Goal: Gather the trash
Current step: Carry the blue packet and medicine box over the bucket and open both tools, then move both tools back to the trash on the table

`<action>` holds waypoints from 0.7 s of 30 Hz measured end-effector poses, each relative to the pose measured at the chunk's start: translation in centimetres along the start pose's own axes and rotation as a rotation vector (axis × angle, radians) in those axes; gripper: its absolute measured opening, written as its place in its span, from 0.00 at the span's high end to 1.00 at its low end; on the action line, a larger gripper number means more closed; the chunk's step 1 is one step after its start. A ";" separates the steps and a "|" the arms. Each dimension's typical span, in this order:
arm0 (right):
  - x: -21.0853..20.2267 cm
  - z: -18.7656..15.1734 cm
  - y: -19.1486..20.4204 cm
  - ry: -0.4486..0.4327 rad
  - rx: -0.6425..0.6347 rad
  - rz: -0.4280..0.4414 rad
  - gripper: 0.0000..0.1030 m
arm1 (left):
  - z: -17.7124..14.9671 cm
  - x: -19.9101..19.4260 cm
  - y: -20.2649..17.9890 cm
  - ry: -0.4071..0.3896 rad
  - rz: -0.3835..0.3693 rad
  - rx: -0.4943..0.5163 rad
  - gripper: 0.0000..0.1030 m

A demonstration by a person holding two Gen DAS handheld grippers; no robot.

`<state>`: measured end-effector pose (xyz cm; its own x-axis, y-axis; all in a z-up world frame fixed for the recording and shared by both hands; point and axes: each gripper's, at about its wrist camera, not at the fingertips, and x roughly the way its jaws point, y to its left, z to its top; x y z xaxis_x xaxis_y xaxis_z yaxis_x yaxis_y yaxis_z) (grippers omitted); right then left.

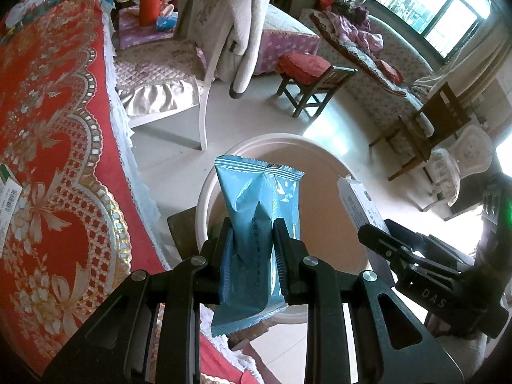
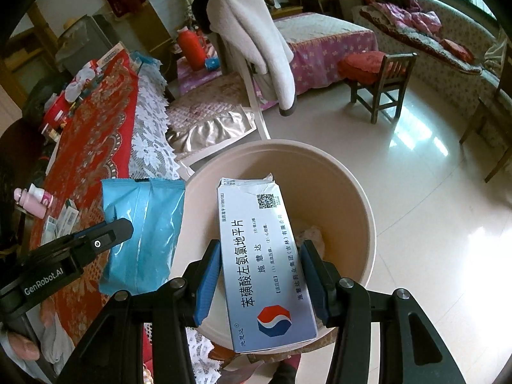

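1. Step: drop-off. Left gripper [image 1: 252, 246] clamps a crinkly light-blue plastic wrapper [image 1: 256, 211]; right gripper [image 2: 260, 280] clamps a flat white cardboard medicine box [image 2: 265, 265]. Both pieces hang over the round cream plastic bin [image 2: 358, 179].
2. Next move, judged: part each pair of jaws while over the bin mouth; the wrapper sits nearer the bin's rim on the table side, so centre it first.
3. Right wrist view shows crumpled trash at the bin's bottom; left wrist view hides that behind the wrapper.
4. Red patterned tablecloth [image 1: 54, 147] lies just beside the bin.
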<state>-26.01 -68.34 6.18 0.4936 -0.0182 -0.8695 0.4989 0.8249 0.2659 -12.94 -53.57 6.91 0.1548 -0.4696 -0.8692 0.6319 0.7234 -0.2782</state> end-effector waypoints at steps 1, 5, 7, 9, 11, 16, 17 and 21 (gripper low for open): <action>0.1 0.1 -0.1 0.001 0.002 0.000 0.53 | 0.1 0.1 0.0 0.001 -0.002 -0.002 0.79; 0.6 0.4 -0.4 0.008 0.009 -0.008 0.53 | 0.3 0.5 -0.2 0.004 -0.029 -0.016 0.76; 0.8 0.6 -0.5 0.012 0.015 -0.013 0.51 | 0.3 0.6 -0.1 0.006 -0.038 -0.018 0.75; 1.0 0.7 -0.7 0.022 0.020 -0.007 0.51 | 0.4 0.9 -0.2 0.016 -0.048 -0.025 0.74; 1.1 0.7 -0.7 0.026 0.012 -0.007 0.51 | 0.4 1.0 -0.1 0.022 -0.061 -0.041 0.63; 1.2 0.6 -0.6 0.037 -0.003 0.005 0.51 | 0.5 0.9 0.0 0.016 -0.062 -0.065 0.57; 1.2 0.7 -0.6 0.038 -0.006 0.008 0.51 | 0.4 0.7 0.0 0.014 -0.058 -0.064 0.57; 1.3 0.8 -0.2 0.040 -0.024 0.028 0.51 | 0.0 -0.2 -0.1 -0.009 -0.011 -0.064 0.57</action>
<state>-24.90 -68.99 5.32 0.4778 0.0273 -0.8781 0.4678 0.8381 0.2806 -12.97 -53.52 7.14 0.1548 -0.4823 -0.8622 0.5841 0.7485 -0.3138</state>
